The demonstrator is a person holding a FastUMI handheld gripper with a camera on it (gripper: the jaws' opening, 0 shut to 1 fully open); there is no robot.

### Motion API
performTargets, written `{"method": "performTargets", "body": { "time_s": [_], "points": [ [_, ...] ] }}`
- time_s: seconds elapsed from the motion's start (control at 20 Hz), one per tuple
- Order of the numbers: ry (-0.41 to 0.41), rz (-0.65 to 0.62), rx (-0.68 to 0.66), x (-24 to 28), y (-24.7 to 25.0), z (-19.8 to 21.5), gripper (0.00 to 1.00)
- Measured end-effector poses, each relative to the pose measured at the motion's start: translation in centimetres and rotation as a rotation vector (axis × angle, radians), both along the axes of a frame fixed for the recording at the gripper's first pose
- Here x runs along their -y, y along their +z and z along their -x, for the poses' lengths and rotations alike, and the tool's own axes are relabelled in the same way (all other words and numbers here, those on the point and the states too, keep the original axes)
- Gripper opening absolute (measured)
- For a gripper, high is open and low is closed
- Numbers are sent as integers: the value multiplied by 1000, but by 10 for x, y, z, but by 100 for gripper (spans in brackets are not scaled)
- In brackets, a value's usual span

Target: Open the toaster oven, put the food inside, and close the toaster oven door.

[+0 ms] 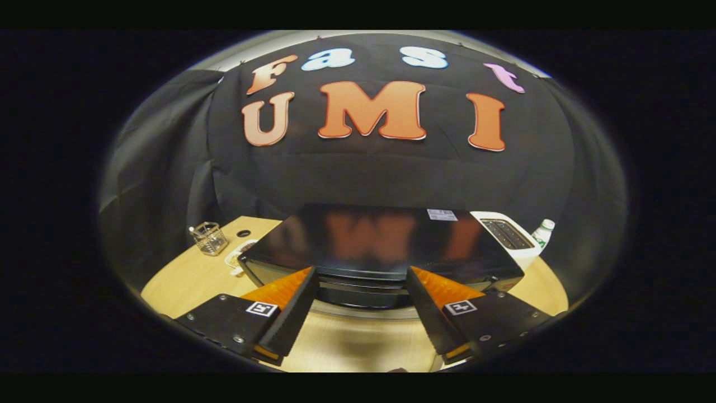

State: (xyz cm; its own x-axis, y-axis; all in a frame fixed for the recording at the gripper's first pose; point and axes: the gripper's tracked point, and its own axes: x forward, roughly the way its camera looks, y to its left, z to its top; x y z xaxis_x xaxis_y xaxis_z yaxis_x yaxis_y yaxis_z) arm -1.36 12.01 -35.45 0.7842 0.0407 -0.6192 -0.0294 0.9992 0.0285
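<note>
A staged recording booth: black cloth wall (386,179) behind a wooden table (190,280) with kitchen appliances

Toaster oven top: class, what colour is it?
Glossy black, seen in the gripper view: the toaster oven sits just ahead of the open gripper.

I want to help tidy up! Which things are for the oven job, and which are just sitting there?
For the job: toaster oven, just ahead of the open gripper.

Just sitting there: white toaster, bottle, clear holder, all on the wooden table.
</note>
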Motion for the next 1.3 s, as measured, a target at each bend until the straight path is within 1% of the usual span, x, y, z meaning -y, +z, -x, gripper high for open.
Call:
{"method": "performTargets", "body": {
  "time_s": [0.05, 0.15, 0.3, 0.45, 0.55, 0.6, 0.75, 0.85, 0.95, 1.1, 1.25, 1.3],
  "points": [
    [-2, 2, -3, 2, 1, 4, 89],
    [29, 29, -16, -1, -2, 16, 83],
    [53, 29, -65, -3, -2, 39, 82],
    [101, 9, -165, -8, -12, 76, 82],
    [120, -34, -227, -9, -20, 97, 82],
    [113, -67, -265, -10, -25, 105, 82],
    [51, -171, -414, -14, -51, 131, 82],
    [22, -222, -450, -17, -62, 136, 81],
    [15, -219, -460, -15, -72, 138, 79],
    [13, -172, -505, -15, -93, 145, 78],
    [29, -133, -588, -19, -114, 163, 78],
    [35, -123, -576, -19, -115, 161, 78]
  ]
}}
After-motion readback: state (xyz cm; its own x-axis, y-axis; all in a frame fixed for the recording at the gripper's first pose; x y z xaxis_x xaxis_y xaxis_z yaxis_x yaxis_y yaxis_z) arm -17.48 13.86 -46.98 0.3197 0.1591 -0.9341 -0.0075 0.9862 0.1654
